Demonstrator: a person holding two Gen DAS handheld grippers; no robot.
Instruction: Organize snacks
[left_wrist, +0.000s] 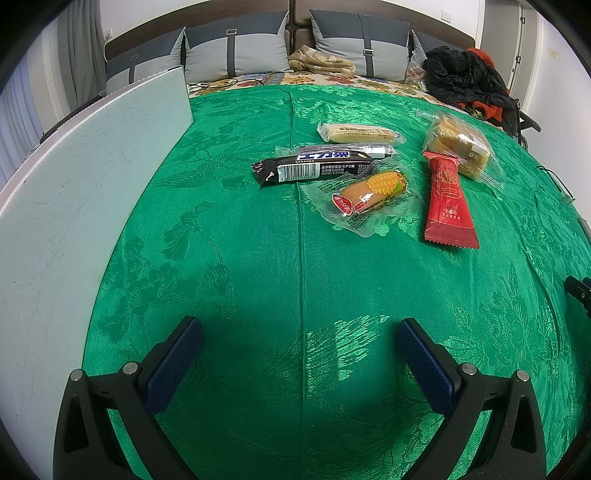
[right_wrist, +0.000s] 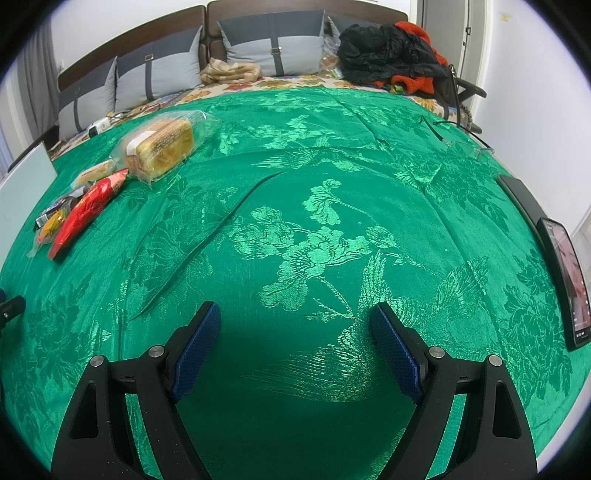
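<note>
Several wrapped snacks lie on a green cloth (left_wrist: 258, 280). In the left wrist view a black bar (left_wrist: 310, 168) sits in the middle, a clear purple packet (left_wrist: 343, 149) behind it, a pale cake roll (left_wrist: 358, 133) farther back, a corn sausage (left_wrist: 369, 194) in front, a red packet (left_wrist: 447, 199) and a bagged bread (left_wrist: 461, 147) to the right. My left gripper (left_wrist: 299, 328) hovers open over bare cloth, well short of them. In the right wrist view the bread (right_wrist: 162, 146) and red packet (right_wrist: 86, 212) lie far left. My right gripper (right_wrist: 295, 314) is open over bare cloth.
A white board (left_wrist: 74, 192) lies along the left side of the cloth. A phone (right_wrist: 565, 280) and a dark slab (right_wrist: 521, 195) rest at the right edge, with glasses (right_wrist: 461, 138) farther back. Cushions (left_wrist: 236, 48), a folded cloth (left_wrist: 321, 61) and dark clothes (left_wrist: 461, 74) lie behind.
</note>
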